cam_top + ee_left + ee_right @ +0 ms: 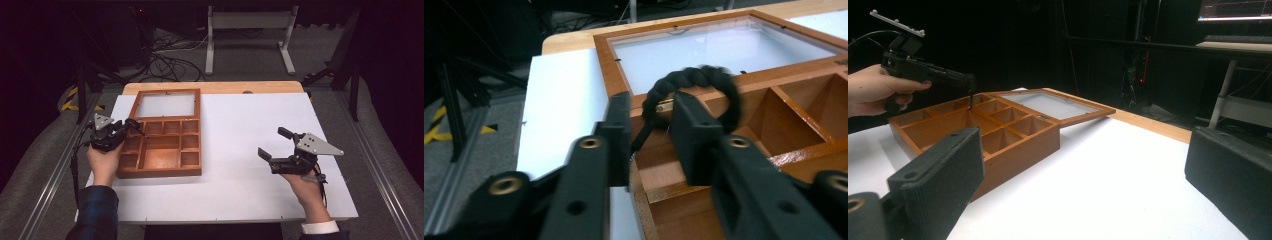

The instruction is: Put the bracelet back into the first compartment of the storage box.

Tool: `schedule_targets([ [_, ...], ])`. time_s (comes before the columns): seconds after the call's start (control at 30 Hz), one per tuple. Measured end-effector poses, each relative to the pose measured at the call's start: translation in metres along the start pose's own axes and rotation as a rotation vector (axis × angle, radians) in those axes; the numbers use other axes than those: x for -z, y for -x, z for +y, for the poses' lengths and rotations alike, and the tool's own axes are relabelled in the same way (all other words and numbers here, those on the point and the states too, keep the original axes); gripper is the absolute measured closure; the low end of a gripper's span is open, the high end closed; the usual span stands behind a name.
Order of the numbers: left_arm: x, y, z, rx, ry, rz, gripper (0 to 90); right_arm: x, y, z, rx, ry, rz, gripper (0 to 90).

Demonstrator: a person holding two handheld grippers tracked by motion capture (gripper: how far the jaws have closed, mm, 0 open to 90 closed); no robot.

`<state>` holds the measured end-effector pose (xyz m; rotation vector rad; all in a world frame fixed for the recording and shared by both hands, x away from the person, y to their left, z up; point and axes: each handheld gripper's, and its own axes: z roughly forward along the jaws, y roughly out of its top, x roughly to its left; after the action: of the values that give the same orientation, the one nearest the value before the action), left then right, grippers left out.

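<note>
Two hand-held grippers worked over a white rectangular table top point(240, 150), the largest thing in the scene, with a strip of pale wood along its far edge. On its left half sat an open brown wooden compartment box point(165, 150), its glass-panelled lid point(167, 105) folded back flat on the far side. Smaller again was a twisted black cord loop point(704, 80), a hair tie or bracelet by the look of it, hanging over the far-left corner compartment, close to the hinge line.

The left gripper point(651, 125) was at that corner, far nearer the loop than the right. Its jaws stood a little apart, with the loop's thin tail running down between them; the pads did not appear to press it. The loop arched up and to the far right of the jaw tips, its long axis roughly along the box's far wall, so a drop would land it in the compartment just below.

The right gripper point(280, 152) rested well apart over bare table at the right, jaws spread wide and empty.

Whether the loop still touched a pad was hard to judge, since motion blurred it and the jaws hid its lower end. A small brass fitting beside the tail was too small to identify.
</note>
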<state>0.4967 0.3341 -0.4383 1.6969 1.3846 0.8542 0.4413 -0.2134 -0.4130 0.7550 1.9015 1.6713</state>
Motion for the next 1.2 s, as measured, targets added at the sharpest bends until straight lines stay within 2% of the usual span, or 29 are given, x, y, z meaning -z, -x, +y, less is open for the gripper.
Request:
schedule_targets([
  [0.13,0.002,0.001,0.002,0.023,0.023,-0.01,59.4,0.0,0.0,0.0,0.001,0.001,0.002,3.1],
  [0.2,0.003,0.001,0.002,0.032,0.03,-0.012,58.1,0.0,0.0,0.0,0.001,0.0,0.002,3.1],
  [0.37,0.003,0.002,0.002,0.038,0.034,-0.031,50.4,0.0,0.0,0.0,0.002,0.002,0.002,3.1],
  [0.63,0.004,0.01,0.001,0.007,0.072,-0.06,34.9,0.0,0.001,-0.001,-0.001,0.0,-0.008,3.1],
  [0.83,0.007,0.013,0.003,0.025,0.105,-0.088,28.8,0.001,0.002,-0.001,-0.002,0.004,-0.015,3.0],
  [1.03,0.01,0.019,0.003,0.003,0.142,-0.115,21.0,0.002,0.004,-0.001,-0.006,0.007,-0.024,3.0],
  [1.2,0.013,0.023,0.004,-0.02,0.168,-0.138,18.1,0.002,0.006,-0.003,-0.011,0.008,-0.03,2.8],
])
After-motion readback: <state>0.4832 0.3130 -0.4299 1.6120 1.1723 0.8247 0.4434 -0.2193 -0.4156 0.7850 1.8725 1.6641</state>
